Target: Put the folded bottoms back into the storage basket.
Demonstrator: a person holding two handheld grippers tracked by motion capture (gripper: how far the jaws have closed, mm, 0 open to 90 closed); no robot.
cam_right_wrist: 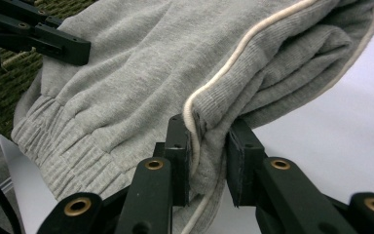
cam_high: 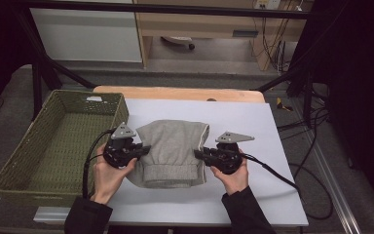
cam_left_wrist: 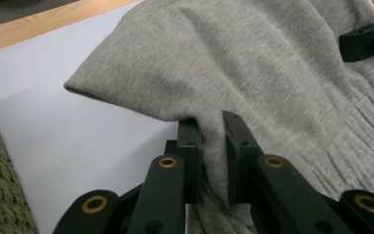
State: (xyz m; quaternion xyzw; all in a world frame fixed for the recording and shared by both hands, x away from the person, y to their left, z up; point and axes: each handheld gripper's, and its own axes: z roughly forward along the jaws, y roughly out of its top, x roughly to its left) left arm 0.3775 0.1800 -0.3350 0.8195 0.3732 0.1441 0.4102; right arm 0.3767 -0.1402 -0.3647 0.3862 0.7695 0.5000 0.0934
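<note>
- At the far left of the table stands the green woven basket (cam_high: pixel 17 165), with its long side just beside the white sheet (cam_high: pixel 253 126) that covers the table top.
- Your left hand (cam_high: pixel 108 176) holds the left gripper (cam_high: pixel 145 150) near the right rim of the basket. Its jaws are clenched on the left edge of the folded grey garment (cam_high: pixel 175 151); in the left gripper view the grey cloth (cam_left_wrist: pixel 253 73) is pinched between the two black pads and hangs down in a fold.
- The garment lies in the middle of the white sheet, between your two grippers, with its ribbed cuff towards you. Its left side is lifted a little off the sheet.
- Your right hand (cam_high: pixel 233 176) holds the right gripper (cam_high: pixel 197 155) at the right edge of the garment. Its jaws are also clamped on the cloth, at a thick folded edge where a cream cord (cam_right_wrist: pixel 233 63) runs along the seam.
- Behind the sheet you see a strip of the wooden table edge (cam_high: pixel 175 92).
</note>
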